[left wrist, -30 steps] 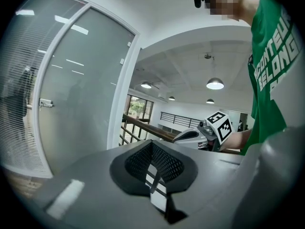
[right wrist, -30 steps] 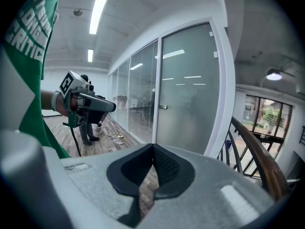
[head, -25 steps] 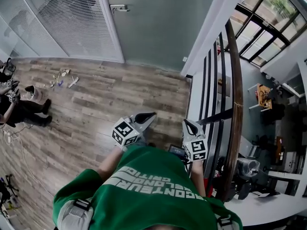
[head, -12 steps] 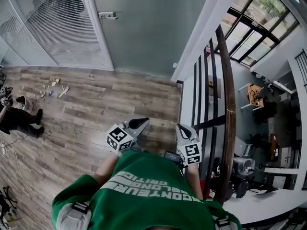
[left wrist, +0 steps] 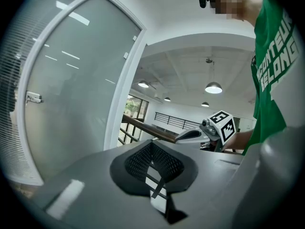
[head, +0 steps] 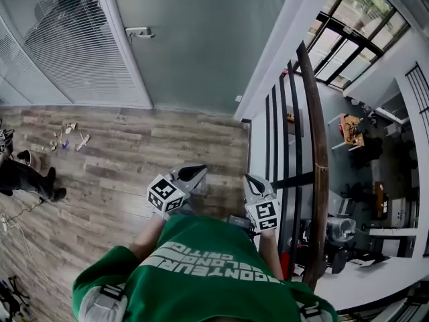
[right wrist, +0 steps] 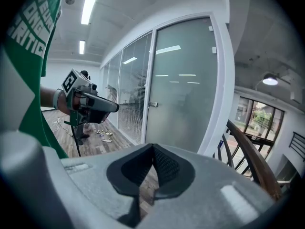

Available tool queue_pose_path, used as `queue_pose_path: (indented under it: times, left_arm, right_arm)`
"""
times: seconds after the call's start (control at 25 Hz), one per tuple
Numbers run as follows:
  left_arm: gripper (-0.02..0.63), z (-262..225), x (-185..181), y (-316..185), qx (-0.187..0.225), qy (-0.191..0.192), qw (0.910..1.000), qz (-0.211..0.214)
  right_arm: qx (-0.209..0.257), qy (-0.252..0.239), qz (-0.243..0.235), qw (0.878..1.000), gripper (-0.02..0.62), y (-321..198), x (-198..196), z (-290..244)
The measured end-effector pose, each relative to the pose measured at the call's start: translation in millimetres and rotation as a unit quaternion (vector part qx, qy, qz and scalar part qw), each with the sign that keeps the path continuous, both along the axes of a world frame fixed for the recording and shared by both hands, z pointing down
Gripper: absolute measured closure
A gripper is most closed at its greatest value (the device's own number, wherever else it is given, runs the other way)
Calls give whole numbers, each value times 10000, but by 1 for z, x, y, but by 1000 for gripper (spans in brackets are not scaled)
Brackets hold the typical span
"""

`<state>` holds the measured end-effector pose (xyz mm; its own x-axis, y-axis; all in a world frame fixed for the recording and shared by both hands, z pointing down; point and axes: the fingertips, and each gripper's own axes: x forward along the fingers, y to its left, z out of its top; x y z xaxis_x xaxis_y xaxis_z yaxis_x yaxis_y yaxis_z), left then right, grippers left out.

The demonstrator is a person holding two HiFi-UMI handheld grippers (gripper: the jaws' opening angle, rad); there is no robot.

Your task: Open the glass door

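One door (head: pixel 194 39) nearer; left gripper (head: pixel 200 170), right gripper (head: pixel 247 178) closed.

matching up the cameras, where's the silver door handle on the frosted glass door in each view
Head view: silver metal door handle upper left, on the frosted glass door.
Left gripper view: handle at the left edge, mid height.
Right gripper view: handle at centre, mid height.
Shared landmark: brown wooden handrail, right of the door.

Head view: overhead, steeply down past shoulders; floor (head: pixel 134 153) below, door (head: pixel 194 39) ahead.
Left gripper view: along jaws; door at left, right gripper (left wrist: pixel 181 136) at right.
Right gripper view: along jaws; door at centre, left gripper (right wrist: pixel 113 108) at left.
Shared by all three: door, handle (head: pixel 139 32), railing (head: pixel 315 146).
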<state>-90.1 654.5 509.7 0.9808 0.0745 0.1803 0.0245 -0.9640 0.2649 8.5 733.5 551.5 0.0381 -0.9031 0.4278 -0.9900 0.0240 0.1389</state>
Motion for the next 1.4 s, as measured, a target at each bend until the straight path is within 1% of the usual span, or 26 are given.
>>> queue_pose_path:
  times: [0.32, 0.52, 0.72, 0.88, 1.16, 1.4]
  left_arm:
    - [597, -11, 14, -45, -3, 32, 10000, 42]
    - [597, -12, 14, -81, -11, 5, 10000, -6]
    - [597, -18, 9, -112, -81, 89, 9999, -118]
    - [597, -25, 3, -135, -118, 85, 9996, -227]
    - [597, -20, -19, -182, -158, 141, 9987, -469]
    - [597, -17, -41, -226, -260, 249, 9966, -743]
  right_arm:
    - [-118, -30, 17, 9999, 603, -45, 14, -3]
    - [-86, -34, -37, 10000, 603, -81, 17, -7]
    - [-167, -74, -156, 9997, 603, -114, 10, -8]
    - [-192, -63, -268, 9994, 603, -141, 7, -12]
    - [-199, 48, -517, 9985, 603, -191, -8, -14]
    - [-392, 137, -717, 9966, 603, -234, -22, -9]
